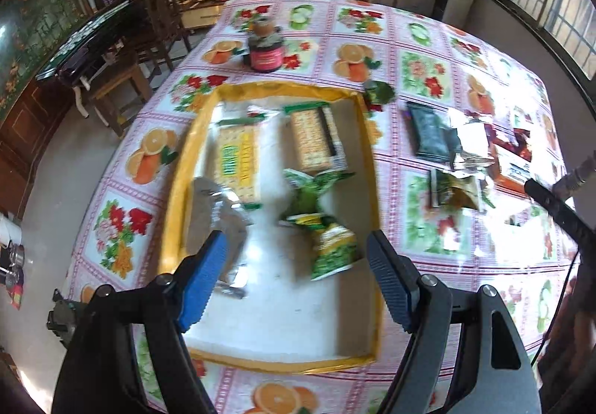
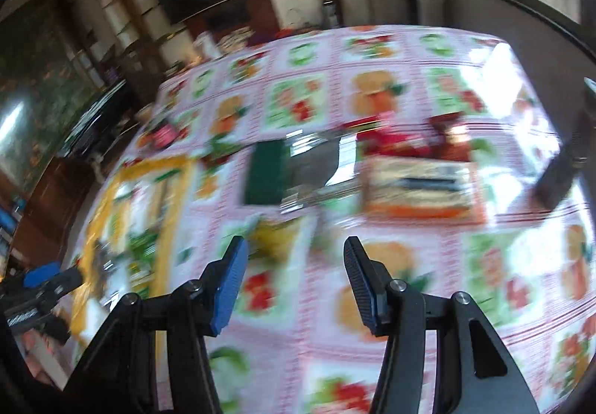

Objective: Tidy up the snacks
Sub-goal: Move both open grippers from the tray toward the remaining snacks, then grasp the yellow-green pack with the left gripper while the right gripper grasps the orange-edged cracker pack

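Covering the whole desk (image 1: 428, 41), a glossy cloth printed with oranges, flowers and pink checks is seen in a room with a dark screen on the far wall, wooden chairs off the left edge and barred windows to the right. A yellow-rimmed tray (image 1: 367, 138) is set toward the desk's left edge, and a dark jar with a pink label (image 1: 265, 54) is placed beyond the tray's far rim.

The right wrist view is heavily smeared by motion; there only a dark green packet (image 2: 265, 177), a silver wrapper (image 2: 316, 168) and an orange-edged cracker pack (image 2: 419, 186) can be made out, ranged toward the desk's right edge. Print on the wrappers cannot be read.

Inside the tray, two cracker packs (image 1: 316, 140) are laid side by side at the far end, green snack bags (image 1: 320, 216) are heaped at the centre, and a silver foil pouch (image 1: 216, 212) is lodged against the left rim.

The left gripper (image 1: 298, 287) is held above the tray's near end, its jaws spread wide with nothing between them. The right gripper (image 2: 294, 287) is likewise held wide and empty over bare cloth near the front edge.
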